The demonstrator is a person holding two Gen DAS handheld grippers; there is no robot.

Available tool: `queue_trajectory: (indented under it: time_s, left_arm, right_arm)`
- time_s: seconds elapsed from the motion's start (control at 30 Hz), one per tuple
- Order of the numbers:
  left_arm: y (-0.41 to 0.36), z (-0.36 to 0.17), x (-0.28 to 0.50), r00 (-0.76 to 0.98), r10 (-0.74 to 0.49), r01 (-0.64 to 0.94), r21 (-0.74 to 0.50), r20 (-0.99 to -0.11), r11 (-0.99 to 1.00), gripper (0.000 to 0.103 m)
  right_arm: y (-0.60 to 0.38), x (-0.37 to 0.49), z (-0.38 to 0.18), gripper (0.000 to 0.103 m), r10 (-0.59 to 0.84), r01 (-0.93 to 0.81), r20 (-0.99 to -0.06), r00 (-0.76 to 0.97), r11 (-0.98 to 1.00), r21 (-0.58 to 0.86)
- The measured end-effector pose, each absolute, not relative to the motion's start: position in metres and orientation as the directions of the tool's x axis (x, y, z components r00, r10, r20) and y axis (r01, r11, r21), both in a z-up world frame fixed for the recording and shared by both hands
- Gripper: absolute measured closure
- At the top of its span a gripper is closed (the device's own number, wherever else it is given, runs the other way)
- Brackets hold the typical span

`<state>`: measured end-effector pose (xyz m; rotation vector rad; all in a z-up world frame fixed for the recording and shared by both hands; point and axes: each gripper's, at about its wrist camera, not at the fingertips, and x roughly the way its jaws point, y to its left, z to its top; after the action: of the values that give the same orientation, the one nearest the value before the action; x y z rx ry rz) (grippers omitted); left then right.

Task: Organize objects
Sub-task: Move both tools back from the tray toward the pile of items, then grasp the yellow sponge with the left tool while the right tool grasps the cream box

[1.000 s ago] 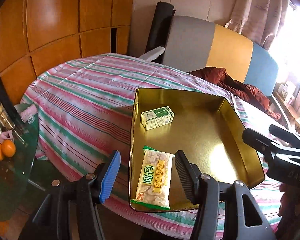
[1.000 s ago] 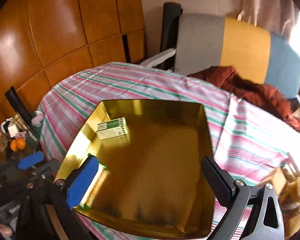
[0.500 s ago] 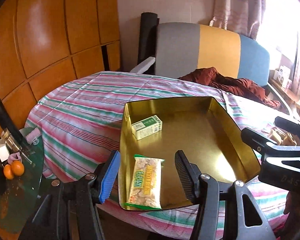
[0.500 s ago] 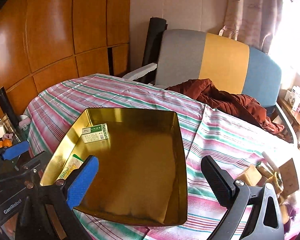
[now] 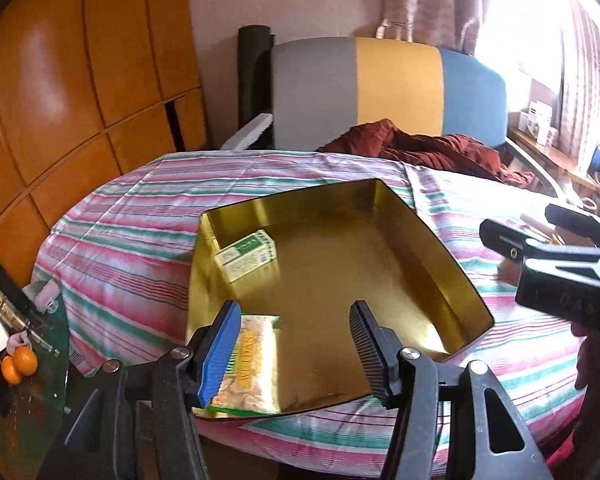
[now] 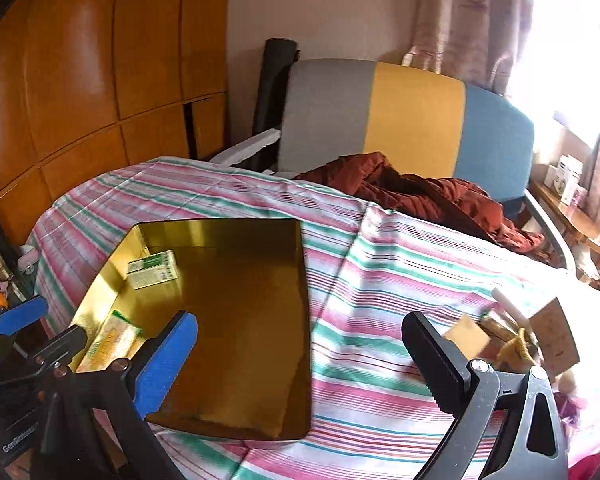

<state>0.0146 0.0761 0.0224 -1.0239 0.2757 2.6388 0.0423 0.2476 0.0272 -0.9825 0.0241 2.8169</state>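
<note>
1. Your left gripper point(image 5: 294, 350) hangs over the near edge of the gold tray point(image 5: 440, 280), jaws spread wide with nothing between them; its blue pad point(image 5: 220, 354) sits at 9 o'clock of the gap and the black ribbed pad point(image 5: 366, 350) at 3 o'clock.
2. Your right gripper point(image 6: 300, 362) is also spread and empty, held over the striped cloth point(image 6: 380, 280) at the tray's 3 o'clock side.
3. The tray rests on the cloth-covered round table. The green-and-white box point(image 5: 247, 255) lies in its 11 o'clock corner, near the back wall.
4. The snack packet point(image 5: 250, 364) lies flat in the tray's 7 o'clock corner, well apart from the box. Your left wrist view shows its yellow label and puffed pieces; in the right wrist view it is only a thin sliver beside the left wall.
5. Only your right wrist view shows the loose pile at 3 o'clock on the cloth: a yellow block point(image 6: 466, 334), a brown card tag point(image 6: 554, 338) and a white stick point(image 6: 508, 304), all close together. What else lies in the pile is too blurred to tell.
6. Only your left wrist view shows the oranges point(image 5: 18, 364) on the glass side table point(image 5: 28, 420) at 8 o'clock.
7. Both views show the red-brown garment point(image 6: 420, 196) heaped at 1 o'clock, against the grey, yellow and blue chair back point(image 6: 412, 120).
</note>
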Motion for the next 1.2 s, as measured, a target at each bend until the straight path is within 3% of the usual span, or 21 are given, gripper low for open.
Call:
queue_trajectory:
  time_s: [0.63, 0.8, 1.2]
  left_arm:
    - [0.142, 0.015, 0.026, -0.602, 0.352, -0.540, 0.040, -0.717, -0.840, 0.045]
    - [0.166, 0.018, 0.031, -0.551, 0.416, -0.611, 0.010, -0.723, -0.792, 0.045]
    - [0.231, 0.019, 0.034, -0.427, 0.507, -0.743, -0.029, -0.749, -0.669, 0.040]
  right_arm:
    - [0.423, 0.090, 0.027, 0.000, 0.303, -0.450, -0.674, -0.674, -0.892, 0.049]
    - [0.496, 0.097, 0.026, 0.000, 0.383, -0.533, -0.708, -0.593, -0.846, -0.011]
    - [0.575, 0.084, -0.009, 0.000, 0.275, -0.501, -0.775, -0.569, -0.863, 0.061]
